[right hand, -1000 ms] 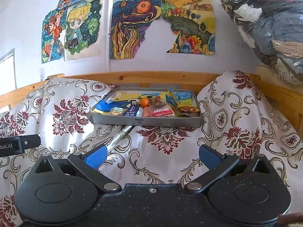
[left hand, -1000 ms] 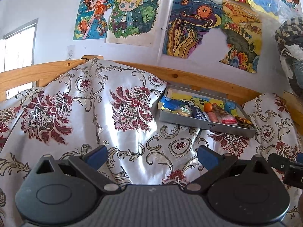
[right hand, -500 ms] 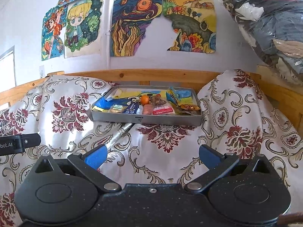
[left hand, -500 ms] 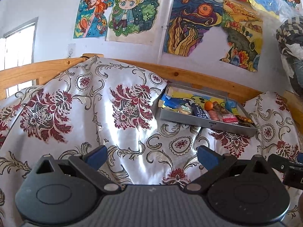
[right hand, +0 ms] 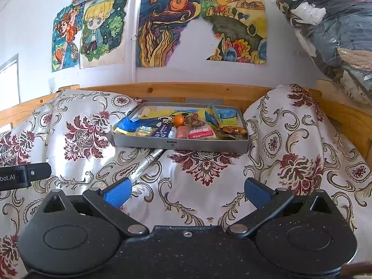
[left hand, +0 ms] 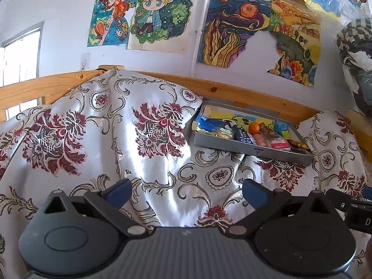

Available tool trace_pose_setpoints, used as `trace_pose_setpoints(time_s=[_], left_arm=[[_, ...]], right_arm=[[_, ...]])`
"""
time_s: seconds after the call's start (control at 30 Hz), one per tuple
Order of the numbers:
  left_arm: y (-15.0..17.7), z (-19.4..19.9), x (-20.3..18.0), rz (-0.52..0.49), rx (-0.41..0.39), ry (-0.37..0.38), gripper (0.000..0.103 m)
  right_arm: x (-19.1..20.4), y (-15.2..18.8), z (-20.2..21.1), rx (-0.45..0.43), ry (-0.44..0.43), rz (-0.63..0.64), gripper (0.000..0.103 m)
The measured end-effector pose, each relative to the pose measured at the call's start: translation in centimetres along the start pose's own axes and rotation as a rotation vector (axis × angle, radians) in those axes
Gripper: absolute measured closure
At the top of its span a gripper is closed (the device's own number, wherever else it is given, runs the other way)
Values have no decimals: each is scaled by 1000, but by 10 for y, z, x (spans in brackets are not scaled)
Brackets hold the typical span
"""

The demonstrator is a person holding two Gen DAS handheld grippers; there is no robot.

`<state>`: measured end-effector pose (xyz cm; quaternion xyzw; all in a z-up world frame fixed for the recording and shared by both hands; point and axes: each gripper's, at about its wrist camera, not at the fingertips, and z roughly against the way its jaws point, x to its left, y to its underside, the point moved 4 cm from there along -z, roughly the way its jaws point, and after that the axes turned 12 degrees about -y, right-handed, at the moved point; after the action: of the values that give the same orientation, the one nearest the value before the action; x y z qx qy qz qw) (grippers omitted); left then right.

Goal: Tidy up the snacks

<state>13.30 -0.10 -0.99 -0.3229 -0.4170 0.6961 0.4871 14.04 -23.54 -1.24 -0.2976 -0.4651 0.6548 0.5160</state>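
- Right wrist view: your right gripper (right hand: 186,191) is spread wide, nothing between the blue fingertips (right hand: 117,191), hanging over the cloth well short of the tray.
- Left wrist view: your left gripper (left hand: 186,191) is likewise wide apart and holds nothing; the tray sits off to its right, far side.
- Grey metal tray (right hand: 181,143) rests on the floral satin cloth (right hand: 200,186), up against the wooden rail (right hand: 186,90).
- Snacks are all inside the tray: an orange fruit (right hand: 178,120), a dark blue packet (right hand: 162,130), a pink-red packet (right hand: 201,133), a blue-yellow pouch (right hand: 212,115) leaning upright at the back.
- Hard to read: packet print is too small; the wrappers in the tray's right corner are a dark jumble and you can't tell them apart.
- A metal tube (right hand: 148,160) pokes from under the tray's front edge; its far end is hidden.
- Cloth humps up either side of the tray; whatever is under it is covered.
- The other gripper's black body is cut off at the frame edge in each view.
- Room: white wall with children's drawings (right hand: 162,28), window (left hand: 21,53) at left, a plastic-wrapped bundle of clothes (right hand: 332,23) at upper right.
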Motion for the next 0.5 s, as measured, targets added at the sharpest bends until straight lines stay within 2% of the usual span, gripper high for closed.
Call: trace_pose_setpoints(time_s=[0.23,0.37,0.5], left_arm=[[-4,-4,-4,-19,52,-36,0],[-3,-5,-7,-59,23,-70,0],[-3,-3,-4,-48,0,-21,0]], right_arm=[[0,0,-1,4,1,3,1],[0,1,-2,11,1,12,1],[0,2,-3,21,4,18,1]])
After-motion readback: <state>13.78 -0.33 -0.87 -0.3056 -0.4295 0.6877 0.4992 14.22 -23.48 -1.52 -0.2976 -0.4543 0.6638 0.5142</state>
